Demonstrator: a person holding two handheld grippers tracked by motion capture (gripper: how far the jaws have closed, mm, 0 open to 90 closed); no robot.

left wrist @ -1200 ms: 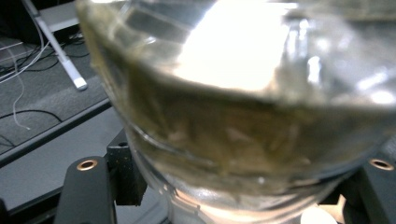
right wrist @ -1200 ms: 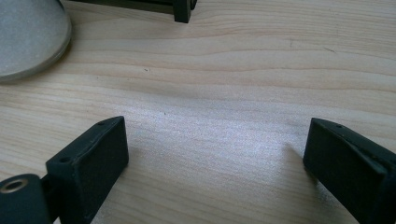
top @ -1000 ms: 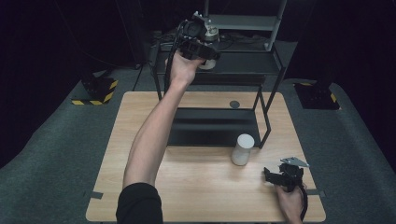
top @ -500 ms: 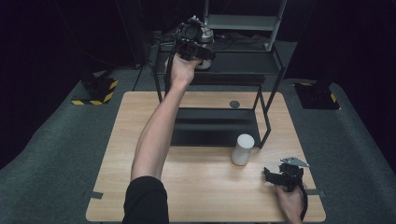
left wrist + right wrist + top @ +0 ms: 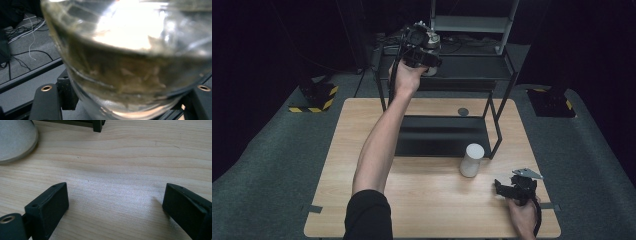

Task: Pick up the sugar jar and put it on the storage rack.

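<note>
A clear glass jar [image 5: 130,50] with pale contents sits between the jaws of my left gripper [image 5: 125,100], which is shut on it. In the high view the left gripper [image 5: 428,49] holds the jar [image 5: 432,40] up at the top shelf of a black metal rack [image 5: 472,70], arm stretched far forward. My right gripper [image 5: 503,186] rests low on the wooden table [image 5: 362,210] at the front right, jaws wide apart. In the right gripper view the right gripper [image 5: 115,205] has only bare wood between its fingers.
A white cylinder [image 5: 472,160] stands on the table beside the rack's front right leg [image 5: 497,125], just left of the right gripper; its base [image 5: 15,140] is close by. A small dark disc [image 5: 463,111] lies under the rack. The rack's lower shelf [image 5: 437,135] is dark.
The left gripper with the jar has edged slightly left and farther back at the top shelf. The right gripper has stayed where it was.
</note>
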